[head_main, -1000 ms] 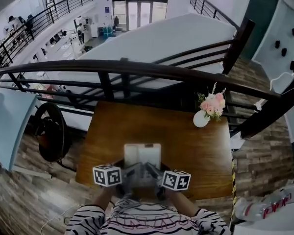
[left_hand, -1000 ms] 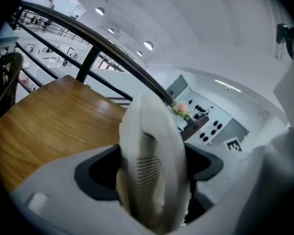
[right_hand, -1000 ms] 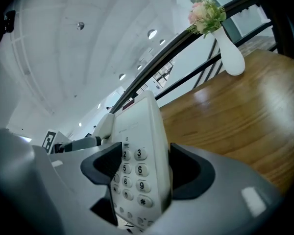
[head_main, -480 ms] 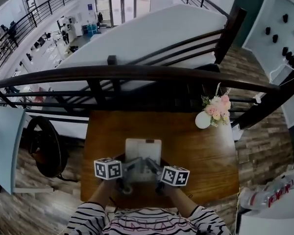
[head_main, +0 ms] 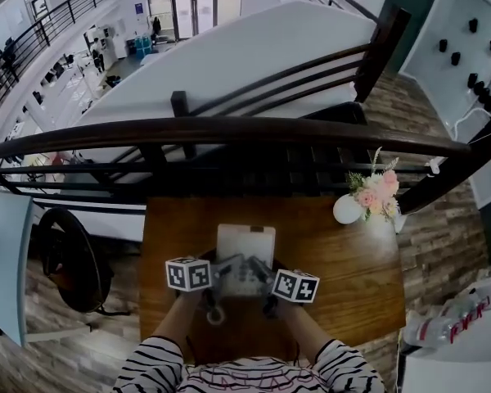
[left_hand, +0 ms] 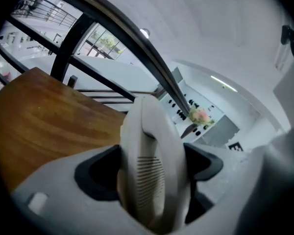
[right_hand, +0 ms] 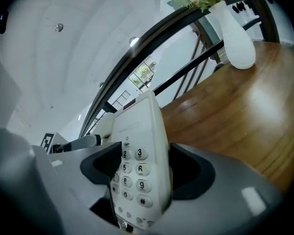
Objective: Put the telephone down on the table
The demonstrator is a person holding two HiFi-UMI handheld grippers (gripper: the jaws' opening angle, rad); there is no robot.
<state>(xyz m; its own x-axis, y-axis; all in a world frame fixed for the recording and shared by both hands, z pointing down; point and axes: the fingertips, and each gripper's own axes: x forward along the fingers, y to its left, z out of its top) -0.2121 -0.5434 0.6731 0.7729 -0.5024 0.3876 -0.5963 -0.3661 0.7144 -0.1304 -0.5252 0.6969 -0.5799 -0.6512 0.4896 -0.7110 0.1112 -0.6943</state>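
A white desk telephone point(head_main: 245, 256) is held over the brown wooden table point(head_main: 327, 252), near its front middle, between both grippers. My left gripper point(head_main: 215, 273) is shut on the handset side point(left_hand: 149, 170) of the telephone. My right gripper point(head_main: 263, 275) is shut on the keypad side point(right_hand: 139, 170), where number keys show between the jaws. Whether the telephone's underside touches the tabletop is hidden.
A white vase with pink flowers point(head_main: 367, 196) stands at the table's far right corner, also seen in the right gripper view as the vase point(right_hand: 235, 38). A dark railing point(head_main: 229, 129) runs just beyond the table's far edge. A black chair point(head_main: 69, 256) stands left of the table.
The head view has shifted, so the table and telephone sit slightly farther right and lower in frame. Both grippers still hold the telephone the same way.
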